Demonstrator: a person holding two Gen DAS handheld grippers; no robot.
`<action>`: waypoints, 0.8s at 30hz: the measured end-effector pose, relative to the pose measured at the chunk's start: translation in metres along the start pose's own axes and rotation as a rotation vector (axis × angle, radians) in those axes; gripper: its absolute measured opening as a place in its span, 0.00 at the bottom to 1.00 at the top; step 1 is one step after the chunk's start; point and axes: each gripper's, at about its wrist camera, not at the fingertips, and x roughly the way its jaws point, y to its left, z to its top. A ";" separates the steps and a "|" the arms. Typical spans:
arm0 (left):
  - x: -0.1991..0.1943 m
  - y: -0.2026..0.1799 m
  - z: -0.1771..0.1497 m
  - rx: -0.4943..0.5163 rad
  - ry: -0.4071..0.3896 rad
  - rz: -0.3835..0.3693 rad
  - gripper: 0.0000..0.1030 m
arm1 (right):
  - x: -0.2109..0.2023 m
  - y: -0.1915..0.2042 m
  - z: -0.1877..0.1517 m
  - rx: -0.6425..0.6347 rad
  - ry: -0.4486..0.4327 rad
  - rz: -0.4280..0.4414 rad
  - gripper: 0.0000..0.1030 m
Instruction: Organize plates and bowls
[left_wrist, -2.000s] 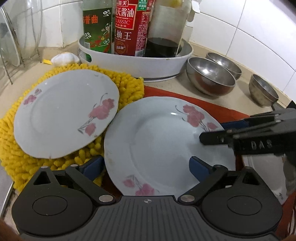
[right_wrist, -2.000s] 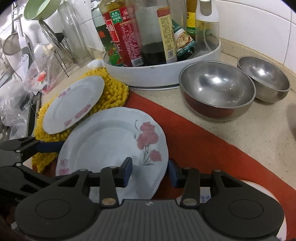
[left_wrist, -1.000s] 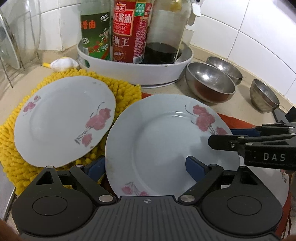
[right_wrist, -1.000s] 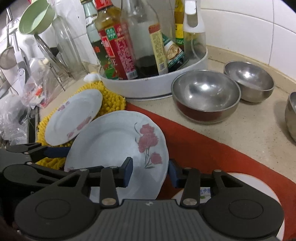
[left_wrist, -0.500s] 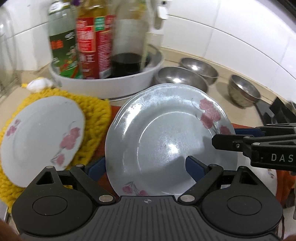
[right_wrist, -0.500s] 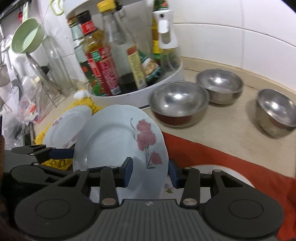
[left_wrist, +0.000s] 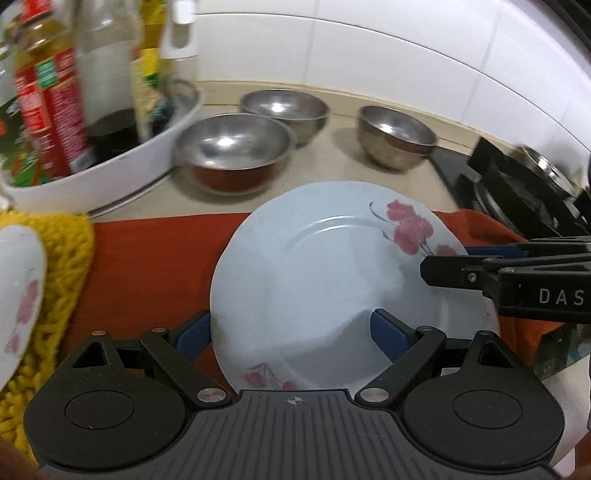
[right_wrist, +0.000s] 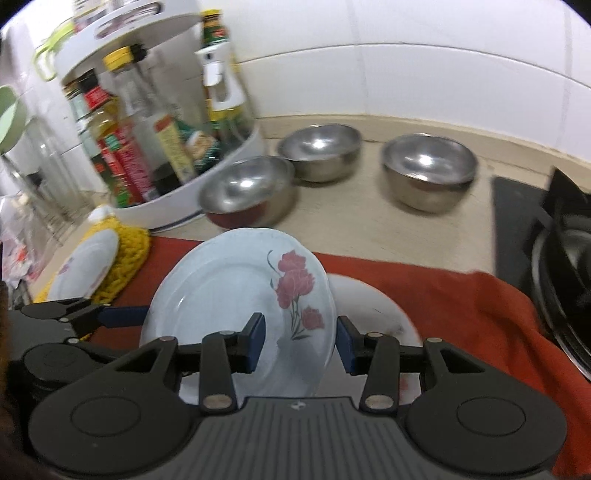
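A white plate with pink flowers (left_wrist: 332, 280) (right_wrist: 236, 306) is held off the counter by both grippers. My left gripper (left_wrist: 291, 332) is shut on its near rim. My right gripper (right_wrist: 299, 339) is shut on its right rim and shows from the side in the left wrist view (left_wrist: 480, 273). A second flowered plate (right_wrist: 86, 271) (left_wrist: 18, 288) lies on a yellow mat (right_wrist: 129, 258). Another white plate (right_wrist: 373, 314) lies on the red cloth (right_wrist: 461, 306) under the held one. Three steel bowls (left_wrist: 232, 155) (left_wrist: 284, 110) (left_wrist: 395, 133) stand behind on the counter.
A white tray of sauce bottles (left_wrist: 110, 162) (right_wrist: 177, 206) stands at the back left. A black stove with a pot (left_wrist: 524, 192) (right_wrist: 561, 251) is at the right. A tiled wall closes the back. A dish rack (right_wrist: 22, 184) is at the far left.
Both grippers have lifted the flowered plate off the cloth and carried it to the right, away from the yellow mat, over the white plate on the red cloth.
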 end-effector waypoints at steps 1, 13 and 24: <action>0.001 -0.003 0.000 0.011 0.000 -0.004 0.91 | -0.002 -0.003 -0.002 0.008 0.001 -0.010 0.37; 0.017 -0.034 0.000 0.059 0.029 -0.027 0.91 | -0.004 -0.029 -0.011 0.060 0.014 -0.083 0.37; 0.019 -0.036 0.002 0.071 0.035 -0.031 0.90 | -0.004 -0.038 -0.009 0.037 -0.002 -0.135 0.37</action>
